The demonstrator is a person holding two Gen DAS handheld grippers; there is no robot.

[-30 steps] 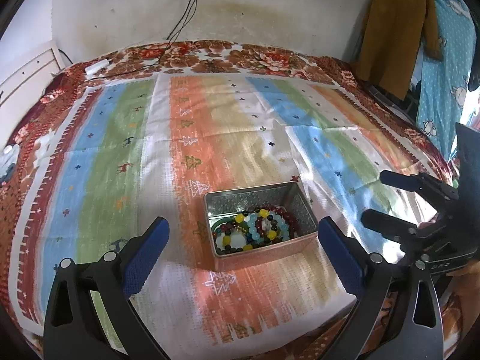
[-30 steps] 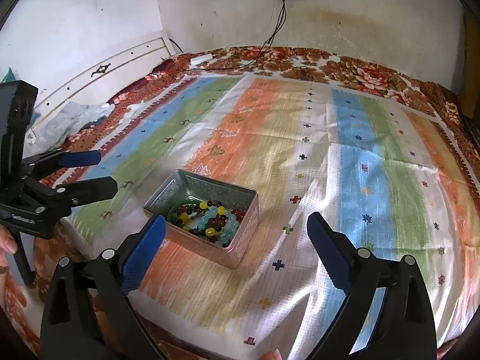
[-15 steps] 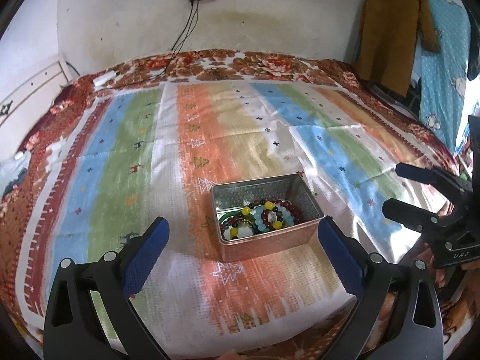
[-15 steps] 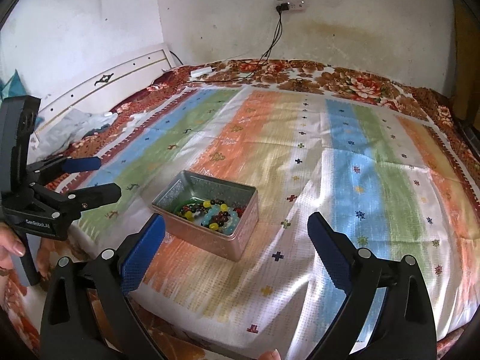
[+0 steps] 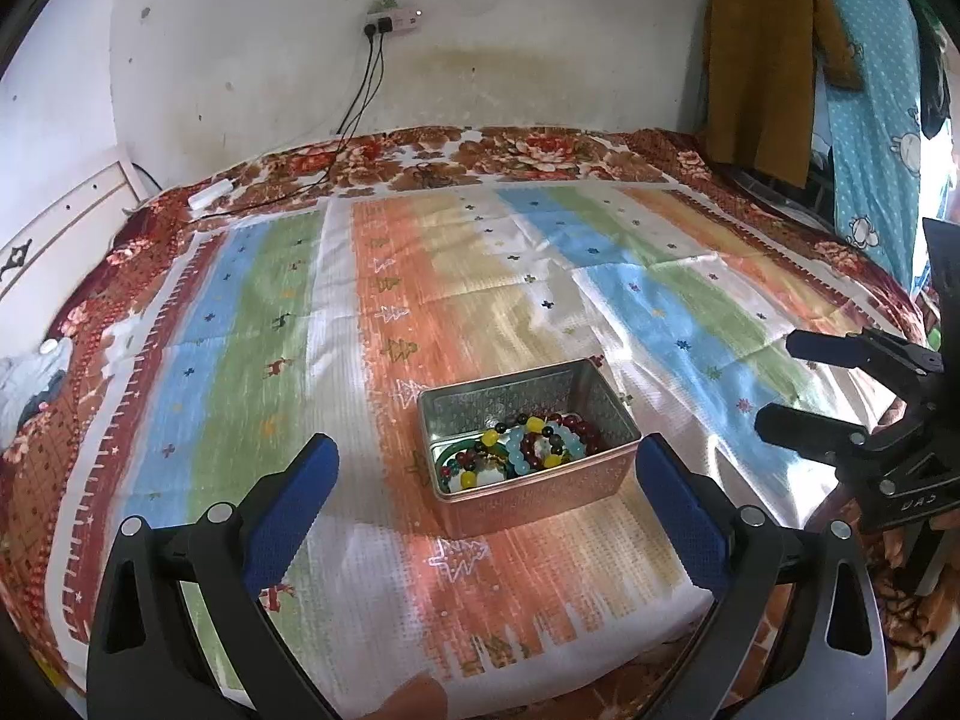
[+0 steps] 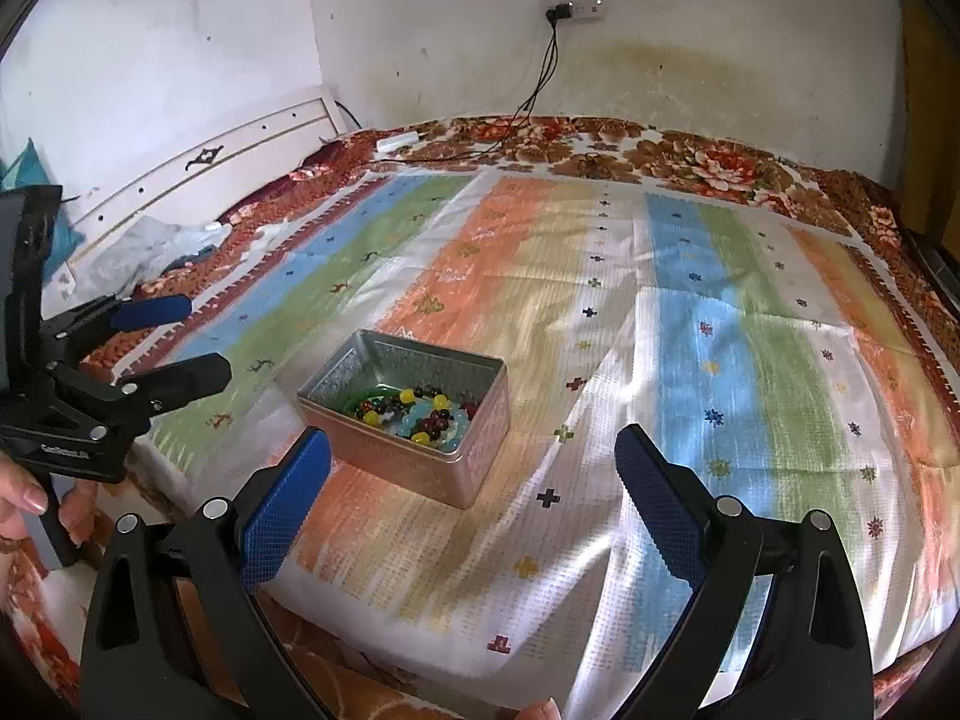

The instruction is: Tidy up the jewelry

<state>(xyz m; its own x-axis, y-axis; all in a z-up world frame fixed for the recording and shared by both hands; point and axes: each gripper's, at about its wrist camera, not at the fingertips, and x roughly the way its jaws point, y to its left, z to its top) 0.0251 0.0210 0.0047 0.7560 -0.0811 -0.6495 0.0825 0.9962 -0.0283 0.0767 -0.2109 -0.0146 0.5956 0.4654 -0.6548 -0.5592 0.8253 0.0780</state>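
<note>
An open silver tin box (image 5: 543, 498) sits on the striped cloth near the bed's front edge. It holds several beaded bracelets (image 5: 522, 447) in yellow, light blue, dark red and green. The box also shows in the right wrist view (image 6: 480, 450), with the bracelets (image 6: 414, 414) inside. My left gripper (image 5: 486, 504) is open and empty, just in front of the box. My right gripper (image 6: 474, 492) is open and empty, in front of the box and to its right. Each gripper shows in the other's view, the right one (image 5: 804, 384) and the left one (image 6: 180, 342).
The striped cloth (image 5: 492, 276) covers a floral bedspread (image 5: 540, 150). A white headboard (image 6: 240, 162) is at the left, with crumpled cloth (image 6: 150, 246) beside it. Cables run from a wall socket (image 5: 390, 21) to a white adapter (image 5: 210, 195). Clothes (image 5: 762, 60) hang at the right.
Both grippers have pulled back and risen, so the box sits farther off and more of the wall shows. Both stay open. The box and bracelets have not moved.
</note>
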